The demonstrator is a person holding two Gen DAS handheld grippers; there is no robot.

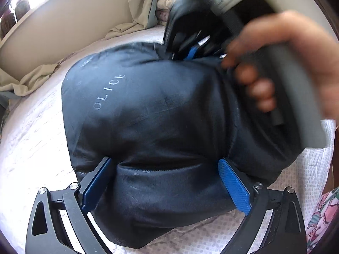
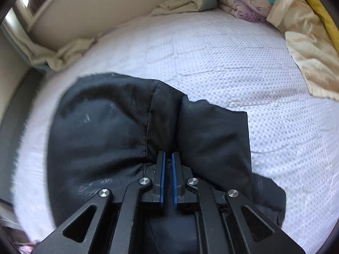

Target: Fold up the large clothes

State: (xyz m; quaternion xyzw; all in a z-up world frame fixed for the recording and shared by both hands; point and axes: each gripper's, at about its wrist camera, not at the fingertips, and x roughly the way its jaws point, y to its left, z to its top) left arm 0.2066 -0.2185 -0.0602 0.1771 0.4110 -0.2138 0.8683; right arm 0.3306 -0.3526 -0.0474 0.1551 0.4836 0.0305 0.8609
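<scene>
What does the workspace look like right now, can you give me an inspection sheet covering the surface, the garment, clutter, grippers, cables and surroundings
Surface: white dotted mattress cover, lightly wrinkled.
Job's things: dark padded jacket bunched on the bed, pale lettering on top.
Clutter: beige sheet crumpled along the bed's far edge; floral bedding piled at the far corner.
Grippers: left gripper open, fingers straddling a bulge of the jacket; right gripper with fingers nearly together on a jacket fold, a thin gap showing; the person's right hand holds its handle.
Cables: nothing seen.
Surroundings: beige wall panel behind the bed, a bright window at far left.
</scene>
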